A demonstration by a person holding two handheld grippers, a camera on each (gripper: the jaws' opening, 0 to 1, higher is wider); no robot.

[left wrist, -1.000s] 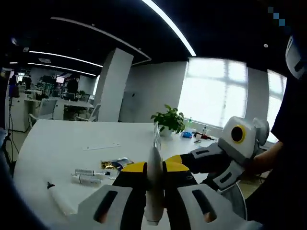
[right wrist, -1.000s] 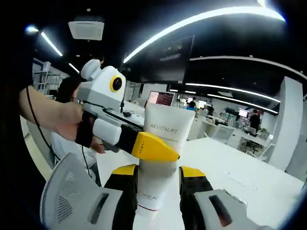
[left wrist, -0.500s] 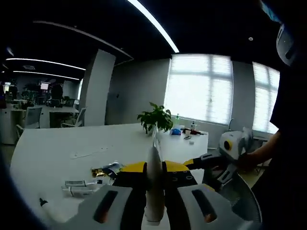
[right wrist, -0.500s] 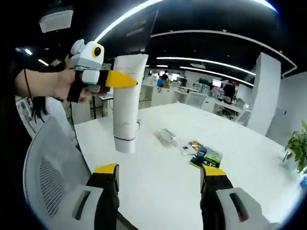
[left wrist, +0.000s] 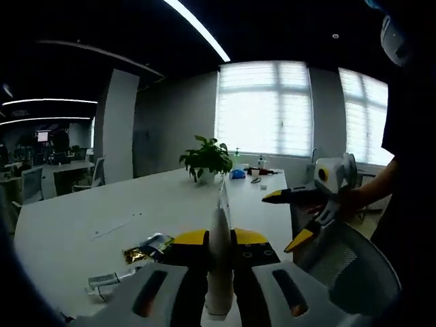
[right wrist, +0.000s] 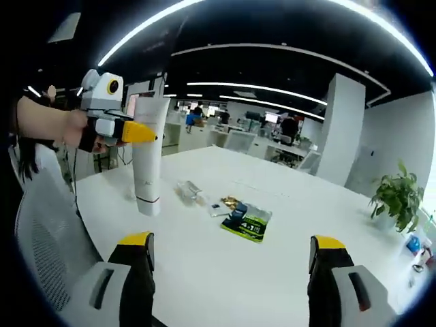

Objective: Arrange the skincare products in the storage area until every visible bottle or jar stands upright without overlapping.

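Note:
A white skincare tube is seen edge-on between the yellow jaws of my left gripper, which is shut on it. In the right gripper view the same tube hangs cap end down above the near edge of the white table, held by the left gripper in a person's hand. My right gripper is wide open with nothing between its jaws, well away from the tube. It also appears in the left gripper view, right gripper, with its yellow tips spread apart.
On the table lie a green sachet, a gold sachet and a small clear tube. A potted plant stands further along. A grey mesh chair sits by the table's near edge, under the tube.
My right gripper let go of the white tube, opened wide and pulled back from it. The left gripper keeps its grip on the tube.

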